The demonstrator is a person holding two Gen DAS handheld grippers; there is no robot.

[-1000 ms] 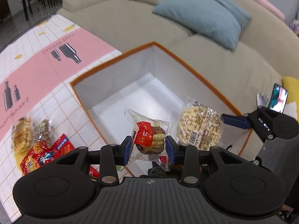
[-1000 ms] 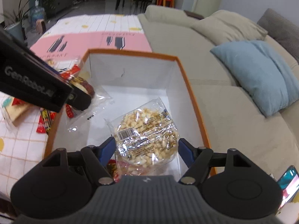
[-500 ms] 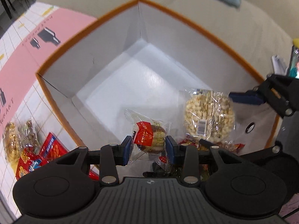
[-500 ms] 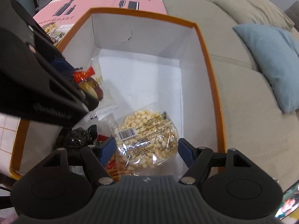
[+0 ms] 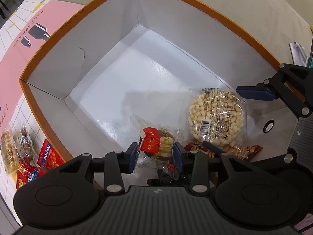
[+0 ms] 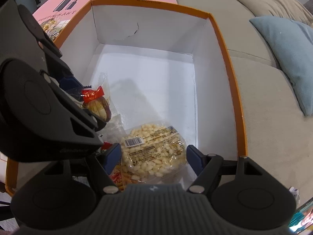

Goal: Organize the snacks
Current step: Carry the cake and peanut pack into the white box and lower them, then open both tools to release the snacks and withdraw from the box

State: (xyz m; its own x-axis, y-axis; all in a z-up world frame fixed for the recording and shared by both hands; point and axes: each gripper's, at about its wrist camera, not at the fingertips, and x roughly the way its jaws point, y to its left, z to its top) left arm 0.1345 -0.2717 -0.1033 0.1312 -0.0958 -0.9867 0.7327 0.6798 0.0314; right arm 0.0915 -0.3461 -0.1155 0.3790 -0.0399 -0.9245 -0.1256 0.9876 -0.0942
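Note:
An orange-rimmed box (image 5: 215,11) with white walls stands open on the sofa; it also shows in the right wrist view (image 6: 230,62). My left gripper (image 5: 154,152) is shut on a clear-wrapped pastry with a red label (image 5: 156,143), low inside the box; the pastry shows in the right wrist view (image 6: 96,103). My right gripper (image 6: 153,154) holds a round puffed rice cake in clear wrap (image 6: 154,150) between its pads, down in the box's near corner; the cake shows in the left wrist view (image 5: 216,117). Red snack packets (image 5: 252,149) lie under it.
Several snack packets (image 5: 25,154) lie on the pink and white tablecloth (image 5: 23,45) left of the box. A blue cushion (image 6: 289,58) lies on the beige sofa (image 6: 264,117) to the right. A phone (image 6: 305,217) lies at the right edge.
Both grippers have gone down into the box with their snacks. The rice cake now sits low over the red packets at the box's near end.

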